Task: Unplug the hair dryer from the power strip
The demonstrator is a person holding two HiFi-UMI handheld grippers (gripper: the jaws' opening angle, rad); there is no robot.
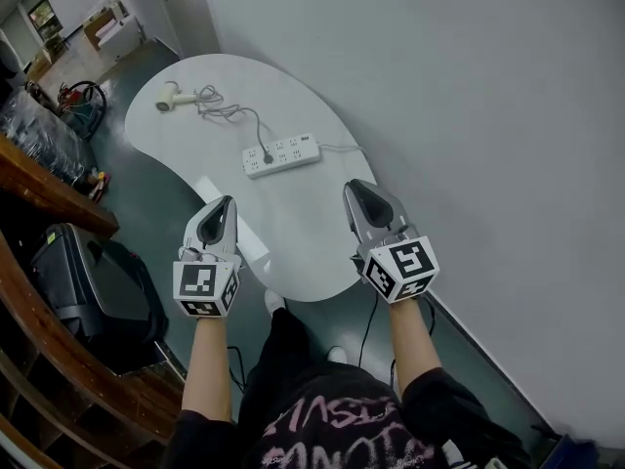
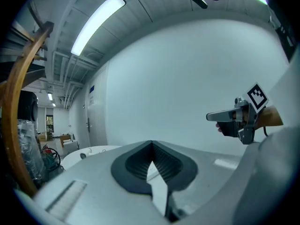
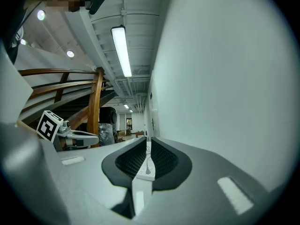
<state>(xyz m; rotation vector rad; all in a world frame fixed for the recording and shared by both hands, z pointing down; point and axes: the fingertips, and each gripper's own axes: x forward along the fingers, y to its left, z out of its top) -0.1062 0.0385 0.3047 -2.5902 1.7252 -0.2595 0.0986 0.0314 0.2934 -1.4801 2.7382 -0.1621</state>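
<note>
Nearest, the left gripper [image 1: 228, 204] and right gripper [image 1: 354, 189] hover over the table's [image 1: 293, 247] near end, jaws pressed together and empty, apparently poised to reach the power strip [image 1: 281, 154] holding the plug [image 1: 268, 157] of the hair dryer [image 1: 173, 99], which lies at the far end.

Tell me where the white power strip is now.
In the head view, the white power strip lies near the middle of the white rounded table, with the white hair dryer at the far left end.
</note>
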